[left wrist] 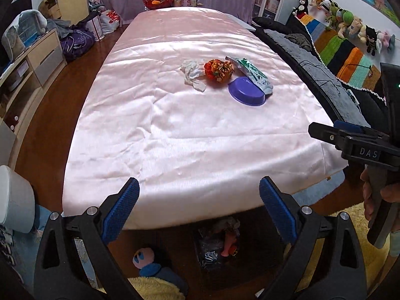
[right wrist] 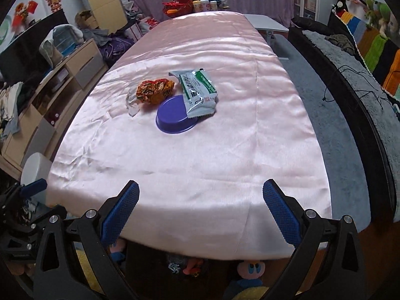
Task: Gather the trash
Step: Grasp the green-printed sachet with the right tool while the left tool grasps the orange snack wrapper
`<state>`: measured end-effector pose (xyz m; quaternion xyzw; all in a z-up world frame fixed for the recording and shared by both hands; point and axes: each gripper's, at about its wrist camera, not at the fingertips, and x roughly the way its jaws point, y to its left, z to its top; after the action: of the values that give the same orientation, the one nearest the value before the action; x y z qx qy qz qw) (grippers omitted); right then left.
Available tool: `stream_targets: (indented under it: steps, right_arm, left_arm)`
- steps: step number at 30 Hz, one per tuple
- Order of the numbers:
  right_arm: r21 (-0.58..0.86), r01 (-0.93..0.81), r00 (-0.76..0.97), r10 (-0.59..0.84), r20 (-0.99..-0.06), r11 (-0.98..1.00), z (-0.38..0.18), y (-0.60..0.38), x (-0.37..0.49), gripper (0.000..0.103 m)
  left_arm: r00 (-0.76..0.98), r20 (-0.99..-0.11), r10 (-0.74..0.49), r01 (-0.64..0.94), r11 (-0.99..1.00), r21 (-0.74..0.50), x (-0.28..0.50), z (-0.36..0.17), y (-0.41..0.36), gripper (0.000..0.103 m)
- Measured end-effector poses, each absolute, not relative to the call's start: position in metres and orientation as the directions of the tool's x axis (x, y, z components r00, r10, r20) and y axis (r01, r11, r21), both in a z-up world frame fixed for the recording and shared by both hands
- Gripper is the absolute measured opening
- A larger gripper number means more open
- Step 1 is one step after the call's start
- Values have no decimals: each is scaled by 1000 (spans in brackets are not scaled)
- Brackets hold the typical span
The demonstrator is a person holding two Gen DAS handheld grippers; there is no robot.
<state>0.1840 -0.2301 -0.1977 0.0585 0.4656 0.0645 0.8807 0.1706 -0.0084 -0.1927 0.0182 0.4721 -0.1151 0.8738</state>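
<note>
Blue ribbed pads of the left gripper (left wrist: pixel 198 206) and the right gripper (right wrist: pixel 201 208) frame the lower edge of each wrist view; both sets of jaws stand spread wide with nothing between them. Both grippers hang over the near end of the table (right wrist: pixel 175 175), draped in pale pink cloth. Trash lies in one cluster well ahead of both, toward mid-table: a crumpled white tissue (left wrist: pixel 193 73), a balled orange wrapper (left wrist: pixel 219 70), a green-and-white packet (right wrist: pixel 198 92) and an upturned purple bowl (right wrist: pixel 175 117). The packet's lower end rests on the bowl, its long axis running roughly away from the cameras. From the left gripper the cluster sits ahead and slightly right; from the right gripper, ahead and slightly left. Judged from this, the tissue falls nearer the left hand, the packet nearer the right.
</note>
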Motion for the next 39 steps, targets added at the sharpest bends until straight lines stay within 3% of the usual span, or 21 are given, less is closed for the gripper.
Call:
stream_targets:
  steps: [9,16,27,29,32,39]
  right_arm:
    - [178,-76,573,189,-797,981,-198,-235,240,97]
    - [213,-90,530,228,-817,973,-208,-233,293,74]
    - [230,-108,485,253,-837,967,-234,-212,349,66]
    - [244,-104,489,263,-832,964,-233,-215,351,54]
    - [220,-79,496,229,-837,972,-232,-225,356,45]
    - [184,-64,508,191,-840,981,-228,-239,363,39]
  left_arm:
    - [539,-818,-201,207,973,-103,237,-190,-22,90]
    - [527,-828,-192,206,974,-95,285,-195,-25,70]
    - [500,-829,-250,274,954,-122,322,-202,-46,68]
    - [497,-829,-257,285,951,-124,327,-204,-51,68]
    - [495,-825,-273,301,944,-133,334,-205,-58,68]
    - [474,-831,-292,328,934,-141,359,-214,-76,56]
